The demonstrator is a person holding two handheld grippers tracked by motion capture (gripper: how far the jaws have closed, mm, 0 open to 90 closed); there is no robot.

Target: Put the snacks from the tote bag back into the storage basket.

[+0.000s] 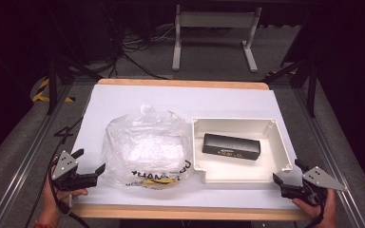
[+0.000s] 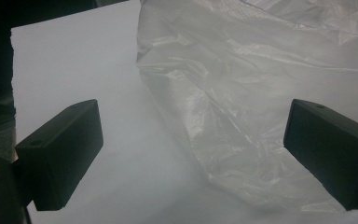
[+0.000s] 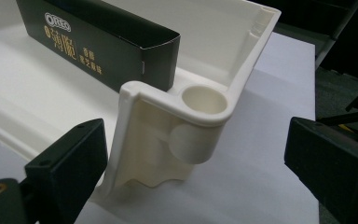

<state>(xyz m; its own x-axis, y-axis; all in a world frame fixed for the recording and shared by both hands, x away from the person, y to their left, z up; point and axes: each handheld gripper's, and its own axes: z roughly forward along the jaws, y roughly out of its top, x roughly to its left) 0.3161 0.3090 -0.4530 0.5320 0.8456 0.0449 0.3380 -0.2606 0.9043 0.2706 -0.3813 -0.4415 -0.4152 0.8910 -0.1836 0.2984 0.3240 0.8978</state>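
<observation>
Oreo box [image 1: 231, 146], black with gold print, lay inside the white plastic tray [image 1: 271, 167] at the right of centre in the high view. A crumpled clear plastic bag [image 1: 145, 148] sat just left of the tray on the white tabletop [image 1: 138, 97]. The left hand-held gripper [image 1: 89, 165] was at the lower left of the frame, jaws spread wide and empty, with the bag's edge between them in the left gripper view. The right hand-held gripper [image 1: 287, 173] was at the lower right, also released, its jaws on either side of the tray's near corner [image 3: 186, 116] without touching it.
</observation>
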